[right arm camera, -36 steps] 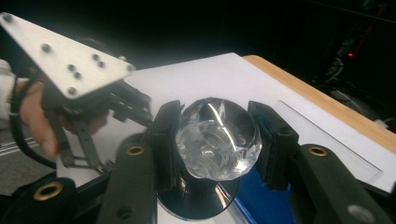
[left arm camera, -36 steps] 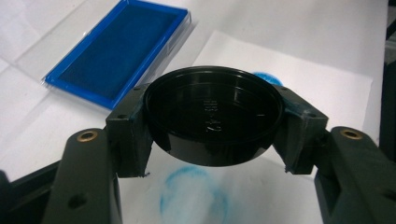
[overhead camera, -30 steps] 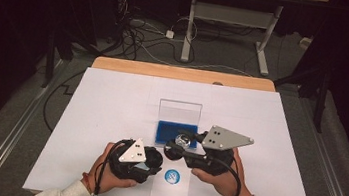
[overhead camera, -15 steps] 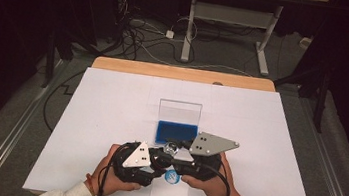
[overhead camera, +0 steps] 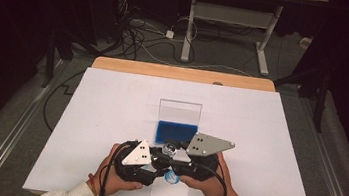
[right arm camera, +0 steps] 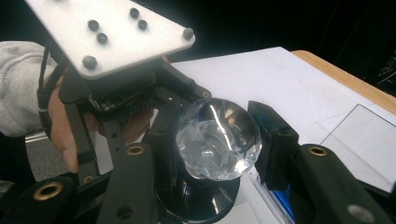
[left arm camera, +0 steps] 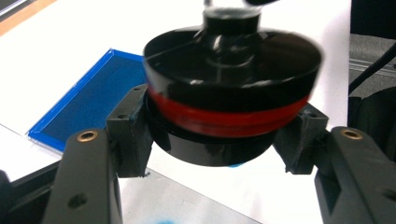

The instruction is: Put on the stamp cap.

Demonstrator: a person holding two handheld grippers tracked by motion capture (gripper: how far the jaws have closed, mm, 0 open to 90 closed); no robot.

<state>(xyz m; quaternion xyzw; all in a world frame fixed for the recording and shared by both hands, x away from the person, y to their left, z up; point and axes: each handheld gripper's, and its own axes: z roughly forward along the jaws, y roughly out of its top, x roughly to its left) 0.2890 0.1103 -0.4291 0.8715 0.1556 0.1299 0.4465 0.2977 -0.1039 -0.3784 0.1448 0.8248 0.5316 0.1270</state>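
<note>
A round black base with a red band (left arm camera: 229,93) is clamped between the jaws of my left gripper (left arm camera: 224,140), which is shut on its sides. On top of the base (right arm camera: 201,200) rests a clear glass ball (right arm camera: 217,140), and my right gripper (right arm camera: 219,144) is shut on it. In the high view both grippers meet near the table's front edge, the left gripper (overhead camera: 159,160) and the right gripper (overhead camera: 172,152) with the ball (overhead camera: 170,149) between them. Just behind them lies a blue tray (overhead camera: 176,132).
A clear upright lid (overhead camera: 180,111) stands at the tray's far side. A round blue mark (overhead camera: 171,178) lies on the white table cover (overhead camera: 260,123) under the hands. Cables and a desk frame (overhead camera: 227,19) lie on the floor beyond the table.
The right gripper has come down and left with the ball to meet the left gripper. The two grippers were apart before; the ball now sits on the base.
</note>
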